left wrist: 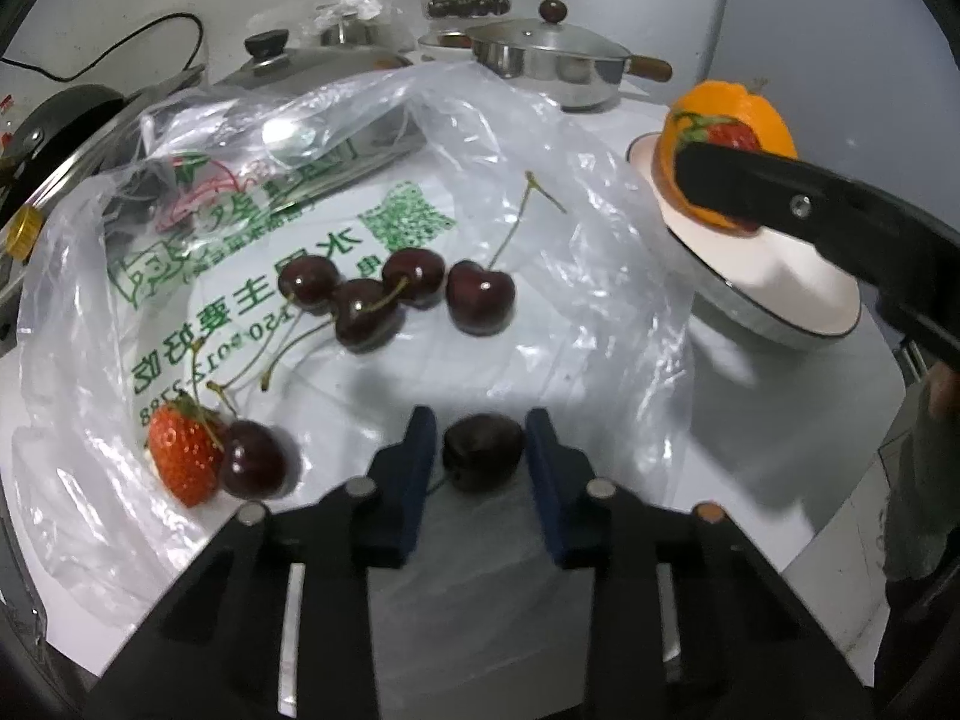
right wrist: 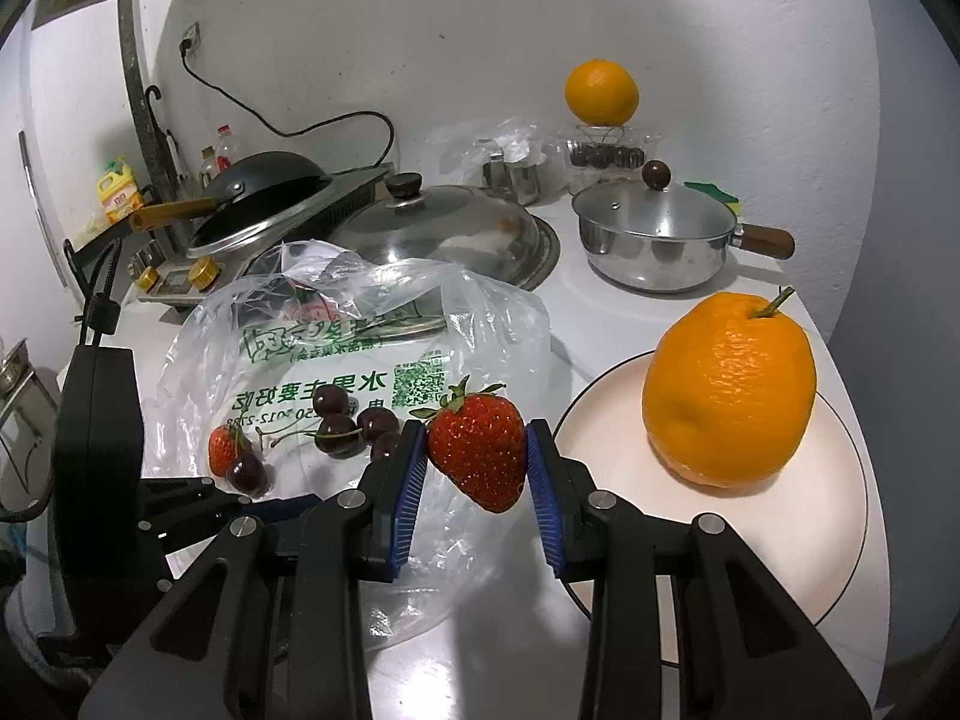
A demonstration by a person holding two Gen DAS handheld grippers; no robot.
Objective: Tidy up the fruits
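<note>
My left gripper (left wrist: 480, 450) is low over a clear plastic bag (left wrist: 540, 210), its blue pads shut on a dark cherry (left wrist: 483, 459). Several more cherries (left wrist: 360, 312) lie on the bag beyond it. At the left, a strawberry (left wrist: 180, 456) touches one cherry (left wrist: 252, 459). My right gripper (right wrist: 477, 438) is shut on a red strawberry (right wrist: 480, 456) and holds it in the air beside a white plate (right wrist: 780, 540). A large orange (right wrist: 729, 390) sits on that plate. The left wrist view shows the right gripper (left wrist: 702, 174) and its strawberry (left wrist: 729, 135) in front of the orange (left wrist: 768, 114).
A steel saucepan (right wrist: 654, 240), a domed pot lid (right wrist: 444, 228) and a black wok (right wrist: 264, 186) stand behind the bag. A second orange (right wrist: 600, 90) rests on a glass stand by the wall. The counter edge (right wrist: 840, 372) runs just right of the plate.
</note>
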